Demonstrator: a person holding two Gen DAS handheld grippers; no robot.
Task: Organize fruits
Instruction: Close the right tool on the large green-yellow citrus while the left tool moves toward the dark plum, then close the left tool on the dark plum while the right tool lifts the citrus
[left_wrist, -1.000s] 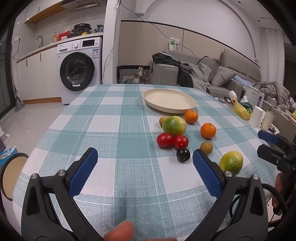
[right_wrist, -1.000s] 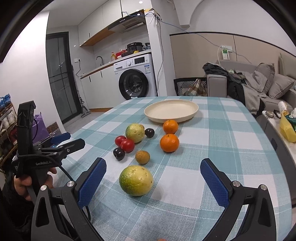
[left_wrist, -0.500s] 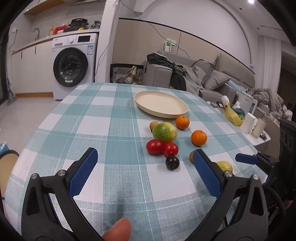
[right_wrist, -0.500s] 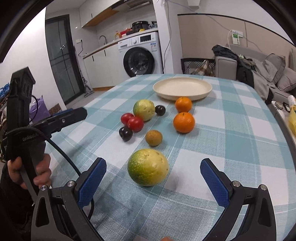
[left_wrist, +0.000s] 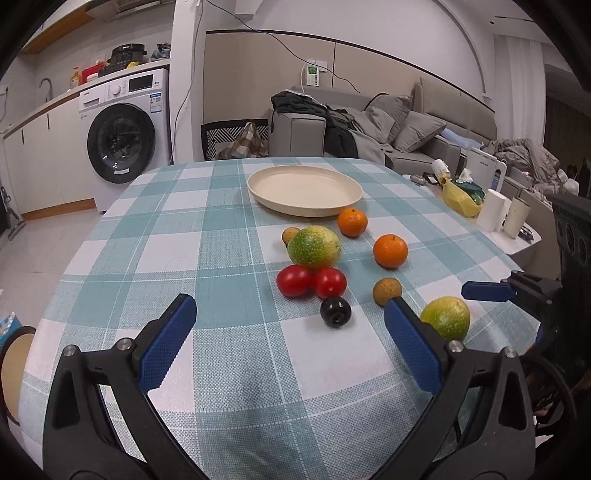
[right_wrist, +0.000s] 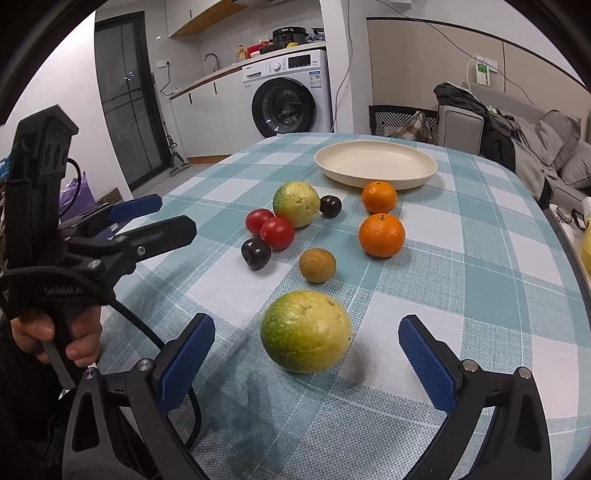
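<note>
A green-yellow fruit (right_wrist: 306, 332) lies on the checked tablecloth between the fingertips of my right gripper (right_wrist: 306, 322). Its jaws are closing, and the blue pads stand clear of the fruit on both sides. Beyond it lie a small brown fruit (right_wrist: 317, 270), a dark plum (right_wrist: 255, 253), two tomatoes (right_wrist: 277, 233), a second green fruit (right_wrist: 296, 204) and two oranges (right_wrist: 381, 235). A cream plate (right_wrist: 376, 181) sits empty at the back. My left gripper (left_wrist: 289, 304) hovers open and empty near the table's front, just short of the plum (left_wrist: 335, 311) and tomatoes (left_wrist: 293, 280).
A hand (right_wrist: 55, 332) holds the left gripper at the table's left edge. Off the right side stands a low side table with a cup and tissue roll (left_wrist: 491, 210). A washing machine (left_wrist: 123, 136) and sofa (left_wrist: 406, 125) stand behind.
My right gripper has come down and forward onto the green-yellow fruit, which now lies between its fingers. The left gripper has shifted slightly and stays open.
</note>
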